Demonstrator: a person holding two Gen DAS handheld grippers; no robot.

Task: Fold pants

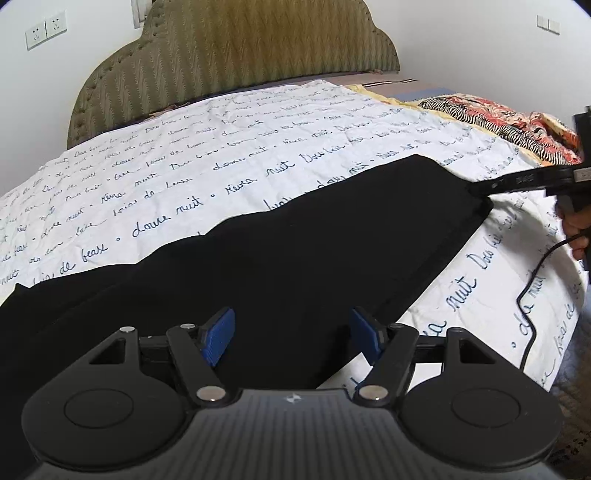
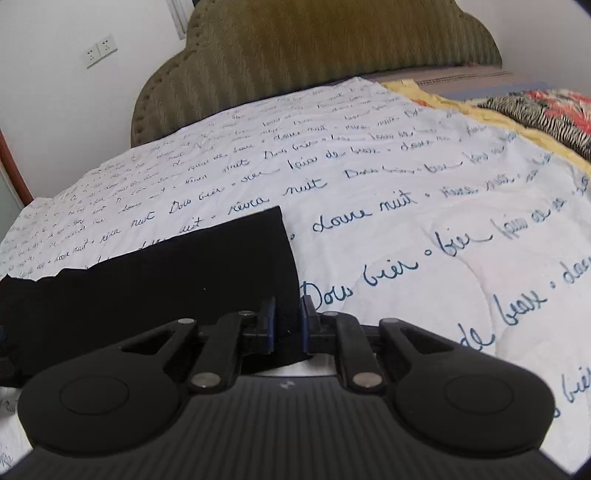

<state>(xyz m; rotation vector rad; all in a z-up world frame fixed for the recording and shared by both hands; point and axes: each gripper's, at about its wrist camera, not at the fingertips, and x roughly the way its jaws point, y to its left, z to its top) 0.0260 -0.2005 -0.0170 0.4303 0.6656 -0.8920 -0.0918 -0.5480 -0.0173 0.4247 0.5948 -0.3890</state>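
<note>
Black pants (image 1: 280,243) lie flat across the white quilt with blue script (image 1: 184,162) on the bed. My left gripper (image 1: 291,338) is open, its blue pads spread wide just above the pants' near edge. My right gripper (image 2: 287,325) is nearly shut, its blue pads narrowly around the near right corner of the pants (image 2: 177,273). In the left wrist view the right gripper (image 1: 480,190) reaches in from the right and touches that corner of the pants.
A padded olive headboard (image 1: 236,48) stands at the back against a white wall with sockets (image 1: 46,29). A zebra and red patterned blanket (image 1: 517,125) lies at the right. A black cable (image 1: 532,295) runs over the quilt's right edge.
</note>
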